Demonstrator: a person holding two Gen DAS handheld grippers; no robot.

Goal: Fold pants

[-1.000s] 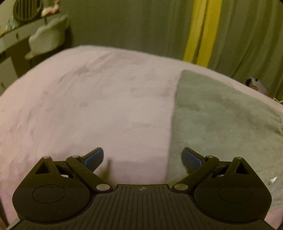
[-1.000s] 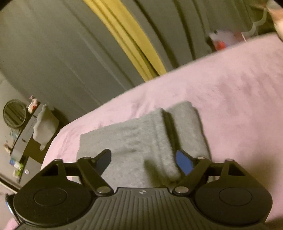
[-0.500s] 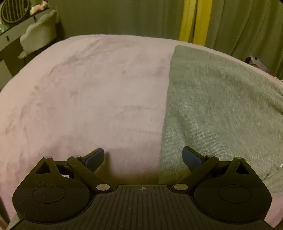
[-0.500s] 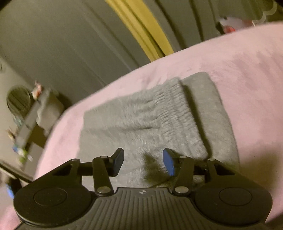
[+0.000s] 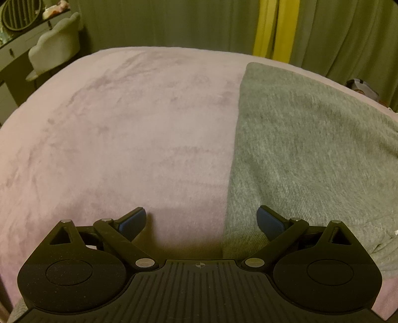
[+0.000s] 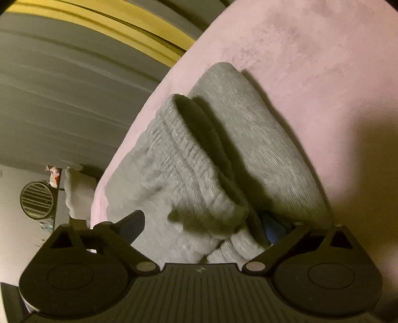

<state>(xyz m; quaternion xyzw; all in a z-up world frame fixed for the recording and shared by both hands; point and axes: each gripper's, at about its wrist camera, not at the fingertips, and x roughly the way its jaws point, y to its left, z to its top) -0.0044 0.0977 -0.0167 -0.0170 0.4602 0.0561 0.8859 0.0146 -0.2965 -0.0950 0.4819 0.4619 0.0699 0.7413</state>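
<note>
Two grippers: both in view, each from its own wrist camera.
Right gripper (image 6: 202, 224): jaws spread wide, just opened further; ribbed waistband of pants between them, no pad seen pressing on it.
Right gripper fingers: left finger (image 6: 131, 224) over grey cloth near its left edge; right blue pad (image 6: 273, 232) sunk in the dark crease between two folded layers.
Left gripper (image 5: 201, 221): jaws spread, nothing pinched; close over the bedding.
Left gripper fingers: left pad (image 5: 131, 221) above pink cover; right pad (image 5: 270, 222) above grey cloth; straight left edge of cloth running up between them.
Pants (image 6: 189, 174): grey knit, folded flat on the bed, gathered waistband (image 6: 184, 154) uppermost with a second layer beside it to the right; same cloth filling right half of left wrist view (image 5: 311, 149).
Bed cover (image 5: 124, 136): pink, plush, bare to the left of the pants; also seen at right in right wrist view (image 6: 311, 62).
Curtains (image 5: 174, 22): grey-green, behind the bed, with yellow strip (image 5: 271, 27).
Chair (image 5: 54, 47): pale, scalloped back, at far left beside a desk edge.
Round slatted object (image 5: 20, 11): on the desk, nature unclear.
</note>
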